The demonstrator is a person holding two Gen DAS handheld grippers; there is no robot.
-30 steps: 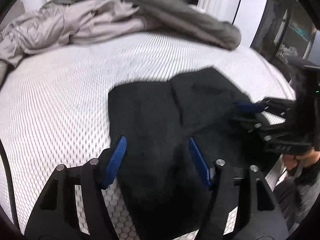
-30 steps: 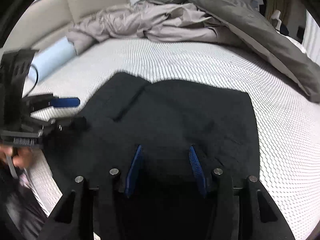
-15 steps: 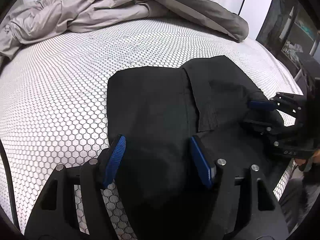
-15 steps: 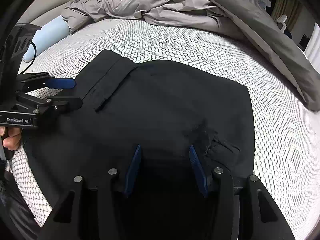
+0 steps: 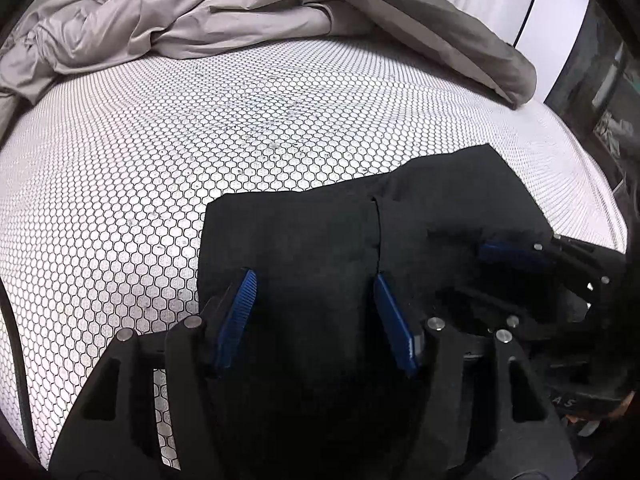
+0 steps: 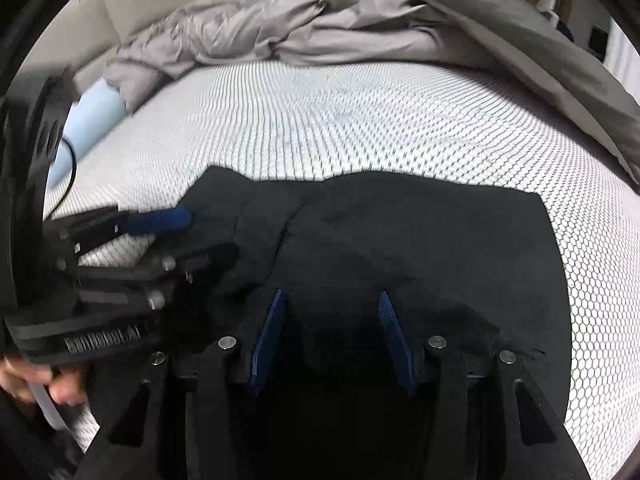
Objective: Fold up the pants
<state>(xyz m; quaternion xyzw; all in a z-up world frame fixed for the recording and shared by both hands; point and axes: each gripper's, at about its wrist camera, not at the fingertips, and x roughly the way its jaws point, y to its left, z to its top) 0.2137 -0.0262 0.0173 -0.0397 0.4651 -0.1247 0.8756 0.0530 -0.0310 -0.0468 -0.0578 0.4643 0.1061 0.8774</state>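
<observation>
My left tongs (image 5: 316, 312) hang over the black pants (image 5: 320, 248), blue fingers (image 5: 240, 308) spread wide with dark cloth showing between them and nothing pinched. In my right wrist view the right tongs (image 6: 328, 336) are likewise spread, their blue pads (image 6: 390, 328) apart above the same cloth.

The pants lie flat on the white honeycomb-patterned mattress (image 5: 160, 152), filling the near half of both views from about 4 o'clock round to 8 o'clock. In the left view a seam runs up the cloth toward 12 o'clock just off my right-hand pad, and the far edge of the garment rises to a corner at about 2 o'clock. In the right view the cloth (image 6: 420, 248) has a fold or flap near the centre, running toward 11 o'clock.

From the left camera I see my right tongs at 3 o'clock, over the pants' right part. From the right camera the left tongs sit at 9 o'clock, blurred, one blue finger over bare mattress beside the pants' left corner.

A rumpled grey duvet (image 5: 200, 20) is heaped along the far side at 12 o'clock, well apart from the pants. A pale blue bolster (image 6: 86, 124) lies at 10 o'clock in the right view.
</observation>
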